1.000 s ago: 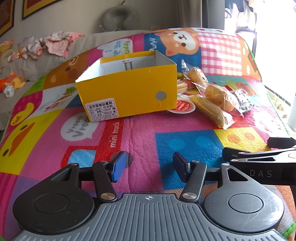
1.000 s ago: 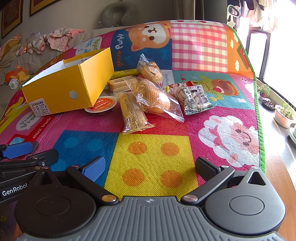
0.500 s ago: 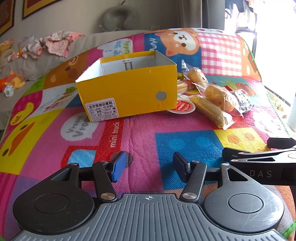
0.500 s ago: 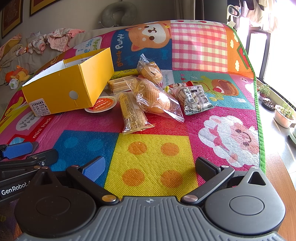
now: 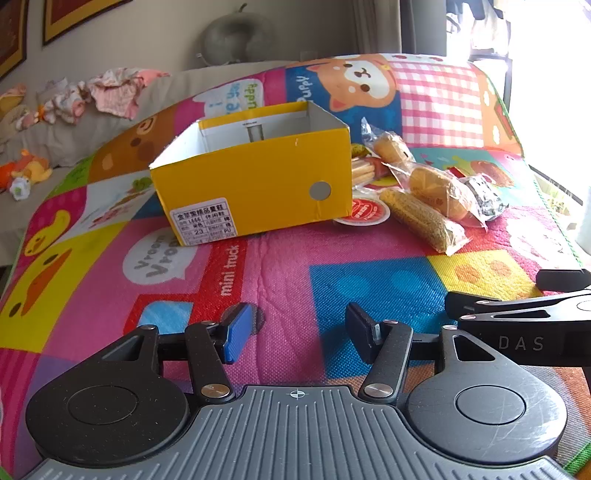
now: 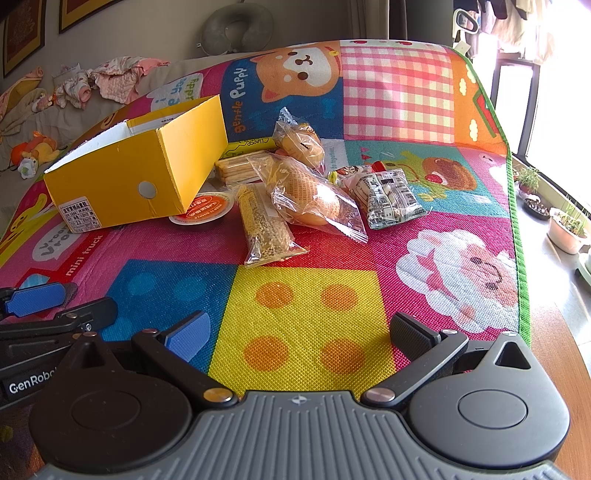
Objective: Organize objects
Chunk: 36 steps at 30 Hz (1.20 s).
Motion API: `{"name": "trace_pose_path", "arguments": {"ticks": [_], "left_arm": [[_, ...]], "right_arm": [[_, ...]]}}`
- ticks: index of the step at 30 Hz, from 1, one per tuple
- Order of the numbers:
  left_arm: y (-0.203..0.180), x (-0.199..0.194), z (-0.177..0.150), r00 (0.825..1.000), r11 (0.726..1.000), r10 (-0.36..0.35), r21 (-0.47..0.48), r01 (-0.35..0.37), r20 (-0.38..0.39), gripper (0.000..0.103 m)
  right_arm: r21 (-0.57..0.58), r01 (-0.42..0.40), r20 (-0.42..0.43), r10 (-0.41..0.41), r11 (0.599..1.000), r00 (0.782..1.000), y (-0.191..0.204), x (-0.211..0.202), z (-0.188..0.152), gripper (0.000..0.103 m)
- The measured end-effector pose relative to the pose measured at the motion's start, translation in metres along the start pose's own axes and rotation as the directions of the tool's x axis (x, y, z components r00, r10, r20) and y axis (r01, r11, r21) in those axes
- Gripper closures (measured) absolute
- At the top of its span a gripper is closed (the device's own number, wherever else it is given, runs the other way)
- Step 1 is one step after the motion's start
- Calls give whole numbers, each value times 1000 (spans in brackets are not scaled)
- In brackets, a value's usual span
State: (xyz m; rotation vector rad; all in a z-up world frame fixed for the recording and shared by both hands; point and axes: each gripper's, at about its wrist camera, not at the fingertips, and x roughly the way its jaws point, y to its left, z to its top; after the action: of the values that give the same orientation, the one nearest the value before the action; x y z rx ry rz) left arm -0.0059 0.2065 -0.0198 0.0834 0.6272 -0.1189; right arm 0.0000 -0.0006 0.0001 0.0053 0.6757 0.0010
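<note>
An open yellow box (image 5: 255,188) (image 6: 129,181) stands on the colourful play mat (image 5: 280,266) (image 6: 306,306). Right of it lies a heap of snacks: a bagged corn cob (image 6: 264,225) (image 5: 421,219), a bagged bun (image 6: 314,195) (image 5: 439,192), a smaller bagged pastry (image 6: 301,142), a black-and-white nut packet (image 6: 388,197), a biscuit pack (image 6: 236,170) and an orange-lidded round cup (image 6: 203,208) (image 5: 364,212). My left gripper (image 5: 297,332) is open and empty, low over the mat in front of the box. My right gripper (image 6: 299,332) is open wider, empty, short of the snacks.
A sofa behind the mat carries crumpled clothes (image 5: 110,88), a plush toy (image 5: 27,173) and a grey neck pillow (image 6: 236,26). On the right the mat ends at a green border (image 6: 521,258), with wooden floor and potted plants (image 6: 565,225) beyond.
</note>
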Motion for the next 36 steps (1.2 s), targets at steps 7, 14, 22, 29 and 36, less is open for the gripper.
{"name": "trace_pose_path", "arguments": {"ticks": [7,14,22,29,36], "left_arm": [[17,-4,15,992,996,-76,-54,71,-100,44],[64,-32,64,999,992,-53,-112,52,-6,44],[133,29,138,995,961,-45,-276,20,-87,46],[136,79,139,986,967,-36,-256,-7,-162,46],[135,107,130,977,977,-39,-215,-7,-209,46]], "right_arm": [[-2,1,-1,-1,1000,1000,-1,0,0,0],[-3,5,-1,-5,1000,1000,1,1,0,0],[-33,-50,-33,49,998,998,-3,3,7,0],[-69,-97,-193,83,993,978,-6,11,27,0],[-76,-81,-244,60,994,968,-2,16,34,0]]}}
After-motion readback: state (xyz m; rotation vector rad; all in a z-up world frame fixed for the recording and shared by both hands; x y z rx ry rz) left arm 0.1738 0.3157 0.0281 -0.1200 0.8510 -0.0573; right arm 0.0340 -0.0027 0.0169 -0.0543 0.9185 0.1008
